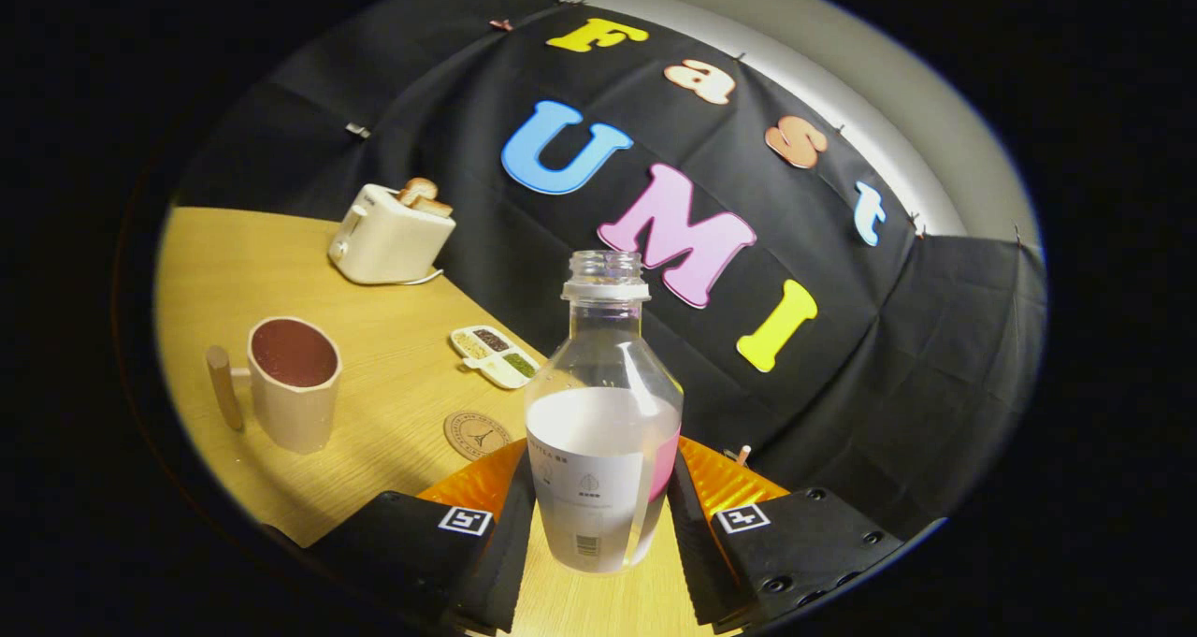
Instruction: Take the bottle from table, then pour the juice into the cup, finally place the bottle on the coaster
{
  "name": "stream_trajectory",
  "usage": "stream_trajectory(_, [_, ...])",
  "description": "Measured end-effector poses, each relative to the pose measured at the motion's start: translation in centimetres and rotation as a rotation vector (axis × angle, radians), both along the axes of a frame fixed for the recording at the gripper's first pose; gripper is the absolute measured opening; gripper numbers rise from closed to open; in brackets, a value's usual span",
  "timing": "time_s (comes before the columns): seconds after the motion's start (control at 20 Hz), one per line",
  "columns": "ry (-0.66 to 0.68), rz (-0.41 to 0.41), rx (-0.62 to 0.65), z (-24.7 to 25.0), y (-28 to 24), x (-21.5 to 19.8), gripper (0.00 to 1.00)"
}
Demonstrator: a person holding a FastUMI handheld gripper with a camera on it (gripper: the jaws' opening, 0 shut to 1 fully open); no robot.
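**Bottle clamped between the jaws, above the worktop**

The gripper [598,515] has its jaws closed on the bottle [603,431], one black finger [510,525] pressing each side of the labelled lower body. The bottle is uncapped, clear above the label, with its open neck pointing away from the fingers. Beyond and to the left, the cup [292,384] stands on the wooden worktop [393,412], dark red inside, its handle turned leftward. The round coaster [477,434] lies just ahead of the left finger, bare. Farther off sit a small divided tray [496,355] and a cream toaster [390,237] with bread in it, against the black cloth wall.
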State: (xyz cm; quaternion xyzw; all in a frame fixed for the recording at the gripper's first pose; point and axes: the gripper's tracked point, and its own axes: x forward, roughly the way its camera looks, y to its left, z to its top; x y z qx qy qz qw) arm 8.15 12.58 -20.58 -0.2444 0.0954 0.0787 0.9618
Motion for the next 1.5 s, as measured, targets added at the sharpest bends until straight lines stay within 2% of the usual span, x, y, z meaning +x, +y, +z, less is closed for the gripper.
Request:
stream_trajectory(0.45, [0.026, 0.181, -0.388, -3.0, 4.7, -0.8, 0.71])
stream_trajectory(0.8, [0.019, 0.255, -0.624, -4.5, 6.3, -0.3, 0.71])
stream_trajectory(1.1, [-0.012, 0.298, -0.771, -4.4, 7.3, 0.4, 0.71])
stream_trajectory(1.5, [-0.017, 0.339, -0.883, -5.1, 7.8, 0.8, 0.71])
